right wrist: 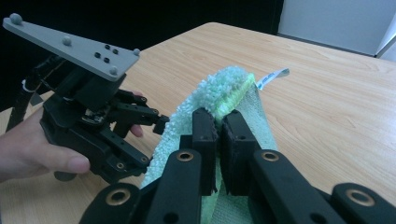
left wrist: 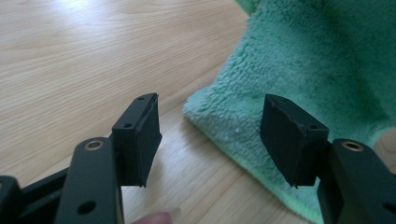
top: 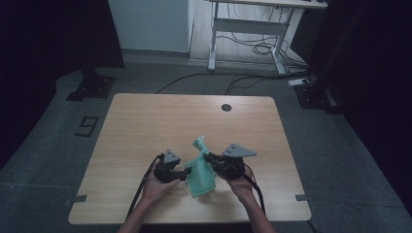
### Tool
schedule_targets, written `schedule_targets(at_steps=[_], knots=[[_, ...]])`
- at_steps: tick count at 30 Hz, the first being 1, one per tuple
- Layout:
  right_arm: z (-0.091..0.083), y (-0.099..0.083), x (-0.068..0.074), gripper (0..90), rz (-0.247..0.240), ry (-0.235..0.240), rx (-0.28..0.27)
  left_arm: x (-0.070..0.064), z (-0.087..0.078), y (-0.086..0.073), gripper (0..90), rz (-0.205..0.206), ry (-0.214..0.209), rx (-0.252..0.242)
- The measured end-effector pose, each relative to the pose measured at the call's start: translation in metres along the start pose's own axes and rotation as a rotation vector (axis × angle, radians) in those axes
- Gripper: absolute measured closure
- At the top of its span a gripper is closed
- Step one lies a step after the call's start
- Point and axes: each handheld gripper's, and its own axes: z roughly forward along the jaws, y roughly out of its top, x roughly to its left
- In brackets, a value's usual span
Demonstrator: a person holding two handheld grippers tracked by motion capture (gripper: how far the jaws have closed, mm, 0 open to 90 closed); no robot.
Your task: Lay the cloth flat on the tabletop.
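Observation:
A green fluffy cloth (top: 200,172) lies near the front middle of the wooden table (top: 145,126), one part pulled up into a peak. My right gripper (right wrist: 218,122) is shut on a fold of the green cloth (right wrist: 224,88), lifting it; a white label hangs from its top. My left gripper (left wrist: 210,135) stands open just above the table, its jaws on either side of the edge of the green cloth (left wrist: 303,60). In the high view the left gripper (top: 183,173) is at the cloth's left side and the right gripper (top: 210,158) at its upper right.
A round black grommet (top: 226,107) sits in the table's far edge. Behind the table stand a white desk frame (top: 243,29) with cables on the floor and black stands at both sides.

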Motion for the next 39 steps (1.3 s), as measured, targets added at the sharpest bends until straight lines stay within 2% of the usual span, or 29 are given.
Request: schedule_targets(at_steps=[3, 6, 9, 14, 20, 26, 29, 30, 31, 33, 34, 36, 37, 39], knots=[[0.000, -0.002, -0.002, 84.9, 0.010, 0.000, -0.001, -0.003, 0.009, 0.003, 39.7, 0.011, -0.006, 0.014], [-0.001, -0.003, -0.004, 84.9, 0.017, -0.001, -0.003, -0.008, 0.018, 0.006, 46.2, 0.021, -0.023, 0.023], [-0.002, -0.005, -0.006, 84.9, 0.022, -0.002, -0.006, -0.010, 0.027, 0.005, 59.6, 0.020, -0.033, 0.062], [-0.009, -0.007, -0.010, 84.9, 0.027, -0.010, -0.020, -0.010, 0.029, 0.005, 81.0, 0.010, -0.052, 0.064], [-0.017, -0.008, -0.014, 84.9, 0.037, -0.022, -0.031, -0.009, 0.023, 0.007, 86.5, 0.031, -0.067, 0.042], [-0.030, -0.007, -0.020, 84.9, 0.037, -0.049, -0.049, -0.005, -0.007, 0.012, 86.8, 0.077, -0.033, 0.015], [-0.036, -0.005, -0.024, 84.9, 0.048, -0.060, -0.061, 0.003, -0.026, 0.015, 86.8, 0.079, -0.016, -0.006], [-0.036, -0.005, -0.024, 84.9, 0.048, -0.060, -0.061, 0.003, -0.026, 0.015, 86.8, 0.079, -0.016, -0.006], [-0.040, -0.003, -0.025, 84.9, 0.049, -0.067, -0.066, 0.007, -0.040, 0.017, 86.8, 0.080, -0.008, -0.026], [-0.042, -0.001, -0.025, 84.9, 0.046, -0.068, -0.070, 0.011, -0.056, 0.021, 86.8, 0.078, -0.005, -0.054], [-0.042, -0.001, -0.025, 84.9, 0.046, -0.068, -0.070, 0.011, -0.056, 0.021, 86.8, 0.078, -0.005, -0.054], [-0.046, 0.005, -0.021, 84.8, 0.033, -0.066, -0.086, 0.011, -0.075, 0.026, 86.7, 0.085, -0.004, -0.089], [-0.047, 0.008, -0.020, 84.7, 0.029, -0.064, -0.097, 0.010, -0.096, 0.032, 86.7, 0.104, 0.001, -0.131], [-0.048, 0.012, -0.018, 84.4, 0.023, -0.059, -0.119, 0.009, -0.114, 0.039, 86.6, 0.121, 0.010, -0.170]])
